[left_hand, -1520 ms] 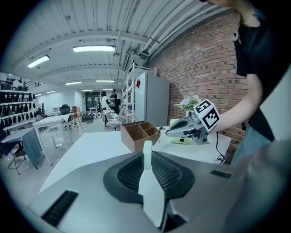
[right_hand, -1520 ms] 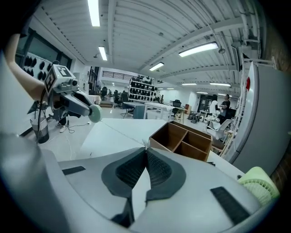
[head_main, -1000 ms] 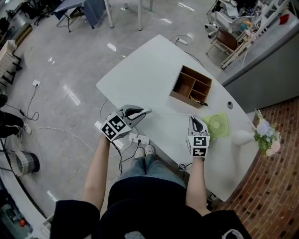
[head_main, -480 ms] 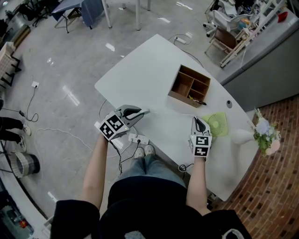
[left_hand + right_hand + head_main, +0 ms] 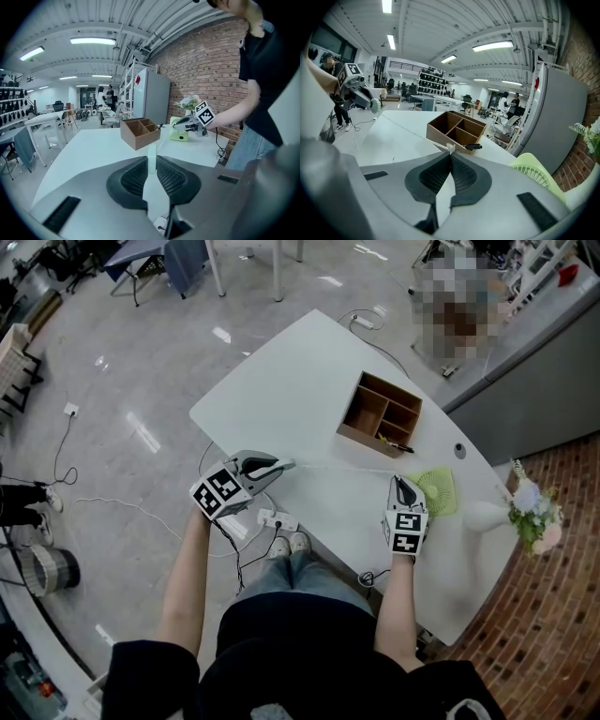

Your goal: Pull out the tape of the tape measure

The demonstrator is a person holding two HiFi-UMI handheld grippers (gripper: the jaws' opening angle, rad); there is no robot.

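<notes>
A pale tape measure case (image 5: pixel 151 158) stands edge-on between the pads of my left gripper (image 5: pixel 151 165), which is shut on it over the table's near left edge (image 5: pixel 246 448). From the left gripper (image 5: pixel 286 466) a thin tape (image 5: pixel 342 469) stretches right across the white table to my right gripper (image 5: pixel 397 480). The right gripper (image 5: pixel 450 154) is shut on the tape's end tab (image 5: pixel 450 147). In the right gripper view the tape (image 5: pixel 410 131) runs back to the case (image 5: pixel 375 105).
A brown wooden organizer box (image 5: pixel 382 413) with a black pen sits beyond the tape. A light-green small fan (image 5: pixel 433 490) lies just right of the right gripper. A white vase of flowers (image 5: pixel 525 507) stands at the far right. A power strip (image 5: pixel 278 519) lies on the floor below.
The left gripper has drifted a little left and the right gripper a little right, so the stretch of tape between them is slightly longer. Both grips are unchanged.
</notes>
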